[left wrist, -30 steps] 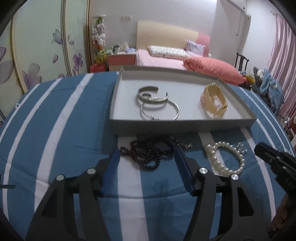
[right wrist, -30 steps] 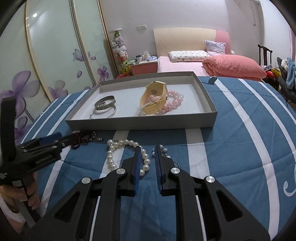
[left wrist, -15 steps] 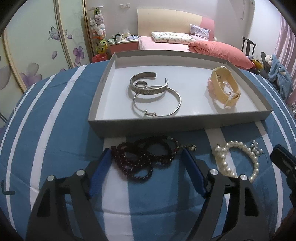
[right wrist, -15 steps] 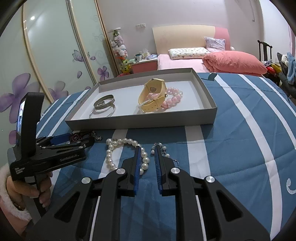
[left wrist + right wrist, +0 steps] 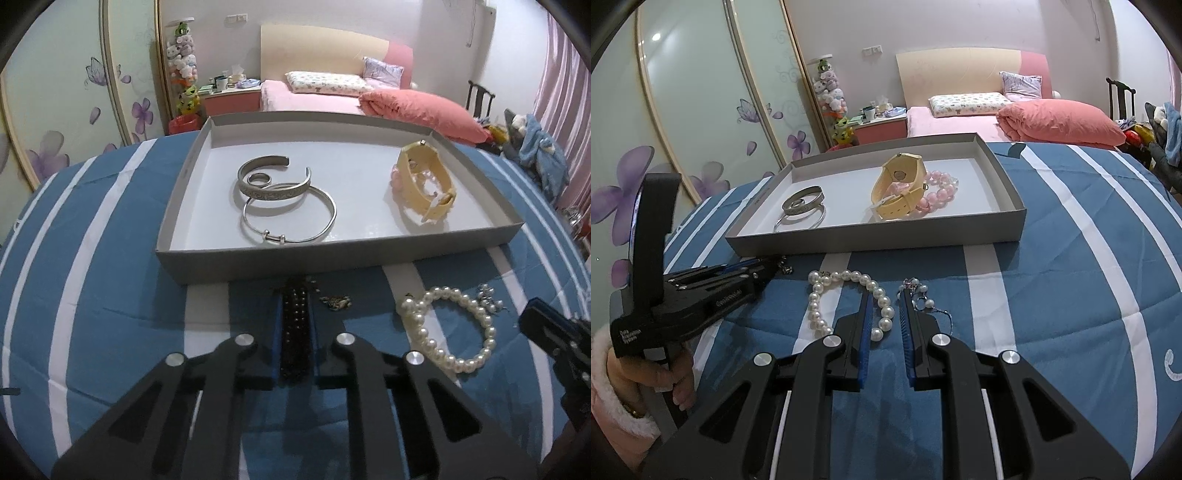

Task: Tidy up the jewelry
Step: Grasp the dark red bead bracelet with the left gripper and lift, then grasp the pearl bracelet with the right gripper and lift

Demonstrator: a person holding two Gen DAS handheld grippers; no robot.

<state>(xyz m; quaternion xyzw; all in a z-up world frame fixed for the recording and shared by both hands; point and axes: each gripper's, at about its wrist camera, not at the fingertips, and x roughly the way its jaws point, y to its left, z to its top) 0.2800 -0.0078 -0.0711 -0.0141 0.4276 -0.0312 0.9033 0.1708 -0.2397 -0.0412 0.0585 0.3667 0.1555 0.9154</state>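
Note:
My left gripper (image 5: 294, 295) is shut on a dark beaded bracelet (image 5: 294, 332), bunched between its fingers just in front of the grey tray (image 5: 258, 262). Its small clasp charm (image 5: 335, 301) lies beside it. In the tray lie silver bangles (image 5: 284, 206), a yellow watch (image 5: 424, 188) and pink beads (image 5: 938, 192). A white pearl bracelet (image 5: 450, 325) lies on the blue striped cloth to the right. My right gripper (image 5: 885, 295) is slightly open over the pearl bracelet (image 5: 849, 299), one finger inside its loop, with a small silver chain (image 5: 923, 302) beside it.
The left gripper (image 5: 701, 291) and the hand holding it show at the left of the right wrist view. The tray (image 5: 871, 240) sits at the far side of the blue and white striped surface (image 5: 1071, 258). A bed and a wardrobe stand behind.
My left gripper's fingers have closed from wide open onto the dark beaded bracelet, squeezing it into a narrow bunch, and moved closer to the tray. The right gripper has hardly moved.

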